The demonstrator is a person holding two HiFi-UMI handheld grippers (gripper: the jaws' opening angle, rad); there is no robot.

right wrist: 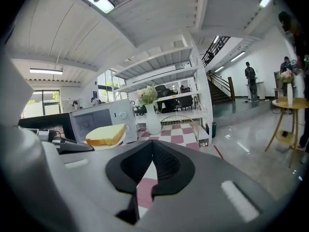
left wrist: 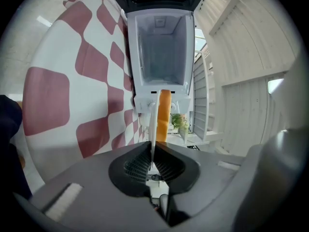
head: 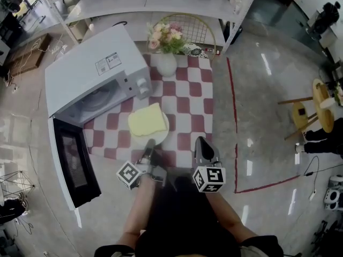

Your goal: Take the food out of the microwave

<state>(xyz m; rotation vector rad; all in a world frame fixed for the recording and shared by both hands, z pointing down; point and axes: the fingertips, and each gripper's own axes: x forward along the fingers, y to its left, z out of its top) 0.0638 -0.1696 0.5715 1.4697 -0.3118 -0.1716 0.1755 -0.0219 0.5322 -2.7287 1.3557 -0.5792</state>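
Note:
A slice of yellow bread [head: 146,119] lies on a white plate [head: 164,133] held just above the checkered tablecloth [head: 185,92], in front of the open white microwave [head: 91,68]. My left gripper [head: 149,144] is shut on the plate's near rim. In the left gripper view the plate [left wrist: 153,122] runs edge-on between the jaws of my left gripper [left wrist: 151,149], with the bread [left wrist: 164,112] beside it and the empty microwave cavity [left wrist: 161,52] beyond. To the right of the plate, my right gripper [head: 202,142] is shut on nothing. The right gripper view shows its jaws closed [right wrist: 152,144] and the bread [right wrist: 106,134] at left.
The microwave door [head: 75,159] hangs open towards me at the left. A white vase of flowers [head: 166,60] stands at the table's back, with a gold wire basket [head: 199,30] and white shelving [head: 161,1] behind. Wooden stools [head: 316,108] stand far right, beyond a red floor line [head: 233,116].

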